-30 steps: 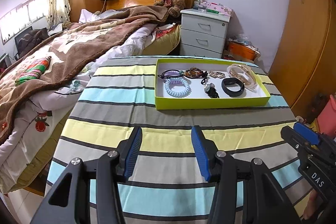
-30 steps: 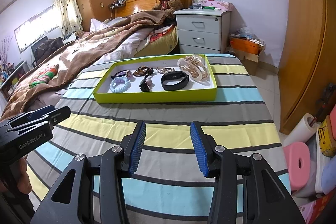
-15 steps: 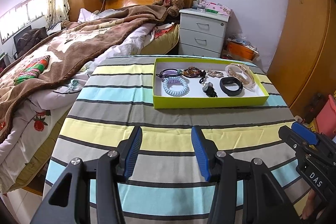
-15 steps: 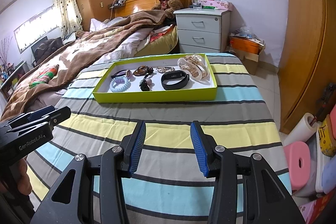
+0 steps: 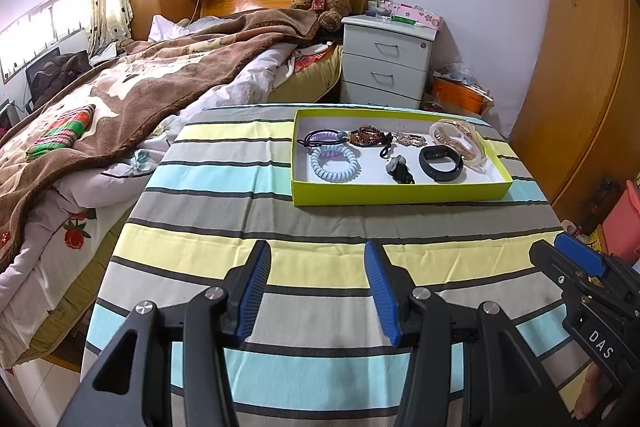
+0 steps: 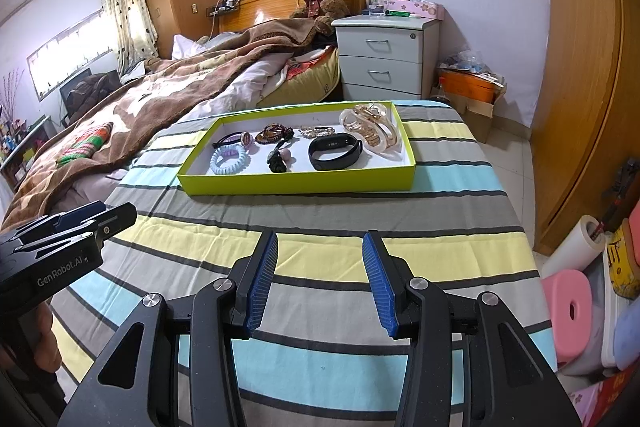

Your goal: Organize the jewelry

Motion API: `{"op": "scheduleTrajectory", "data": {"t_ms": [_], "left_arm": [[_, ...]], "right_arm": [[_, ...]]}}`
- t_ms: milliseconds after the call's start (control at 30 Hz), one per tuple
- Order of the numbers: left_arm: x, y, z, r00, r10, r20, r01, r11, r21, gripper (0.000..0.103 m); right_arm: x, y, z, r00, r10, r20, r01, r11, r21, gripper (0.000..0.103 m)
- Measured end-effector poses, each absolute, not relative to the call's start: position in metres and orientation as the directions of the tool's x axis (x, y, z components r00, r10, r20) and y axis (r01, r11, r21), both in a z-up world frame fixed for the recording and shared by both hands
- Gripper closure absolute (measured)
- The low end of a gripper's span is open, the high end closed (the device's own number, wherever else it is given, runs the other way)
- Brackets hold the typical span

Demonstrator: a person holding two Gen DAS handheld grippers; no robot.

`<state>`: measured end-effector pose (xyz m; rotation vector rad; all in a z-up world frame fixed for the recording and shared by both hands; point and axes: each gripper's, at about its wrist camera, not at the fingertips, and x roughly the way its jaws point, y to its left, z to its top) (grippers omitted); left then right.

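Both my left tool (image 5: 316, 287) and right tool (image 6: 320, 279) hang half open and empty over the surface's near edge. The jewelry sits in the tray (image 6: 296, 183) toward the far edge; I'd approach low, picking one piece cleanly.

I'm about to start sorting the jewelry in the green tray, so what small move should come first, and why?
Probably bring the right tongs forward over the striped cloth toward the black band. Both tongs, the left tongs included, stand open and empty, well short of the green tray. The band lies apart from the other pieces near the tray's front wall, so it looks easiest to reach.
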<state>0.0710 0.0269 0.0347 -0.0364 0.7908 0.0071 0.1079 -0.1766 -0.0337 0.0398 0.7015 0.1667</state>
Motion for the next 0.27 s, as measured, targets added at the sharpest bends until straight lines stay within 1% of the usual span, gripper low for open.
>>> {"op": "scheduleTrajectory", "data": {"t_ms": [267], "left_arm": [[0.0711, 0.0263, 0.0343, 0.701, -0.006, -0.713, -0.02, 0.999, -0.029, 0.052]], "right_arm": [[0.1086, -0.1775, -0.0335, 0.751, 0.167, -0.639, -0.14, 0.986, 0.092, 0.058]]}}
